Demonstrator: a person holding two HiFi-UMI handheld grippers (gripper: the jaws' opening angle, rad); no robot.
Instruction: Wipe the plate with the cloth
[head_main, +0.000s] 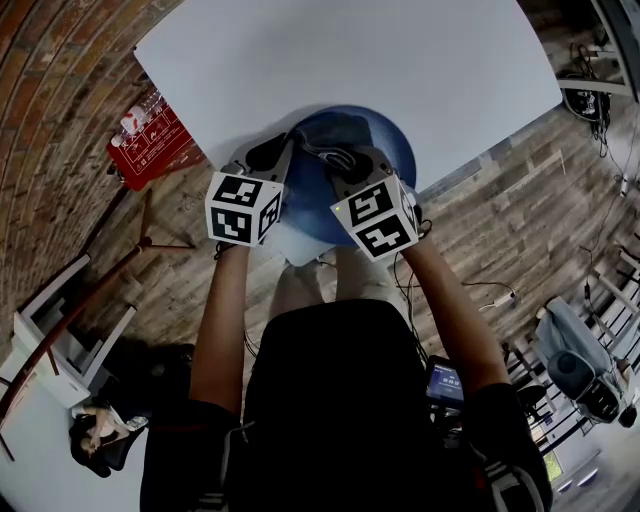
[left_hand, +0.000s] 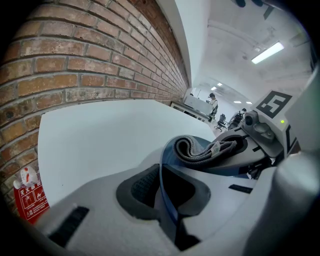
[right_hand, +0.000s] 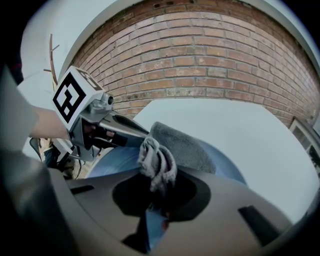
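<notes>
A blue plate (head_main: 398, 152) hangs over the near edge of the white table (head_main: 300, 50). My left gripper (head_main: 270, 155) is shut on the plate's left rim; the thin blue rim (left_hand: 164, 182) runs edge-on between its jaws. My right gripper (head_main: 348, 162) is shut on a grey cloth (head_main: 335, 128) that lies on the plate. In the right gripper view the cloth (right_hand: 185, 145) is bunched between the jaws and spreads out over the plate (right_hand: 117, 160). The left gripper (right_hand: 120, 132) shows there at the plate's left side. In the left gripper view the folded cloth (left_hand: 200, 150) rests on the plate.
A brick wall (right_hand: 200, 60) stands behind the table. A red printed sign (head_main: 150, 140) lies on the wooden floor at the left. Cables (head_main: 480, 290) trail on the floor to the right, near a chair (head_main: 580, 360). A white shelf (head_main: 60, 340) is at the lower left.
</notes>
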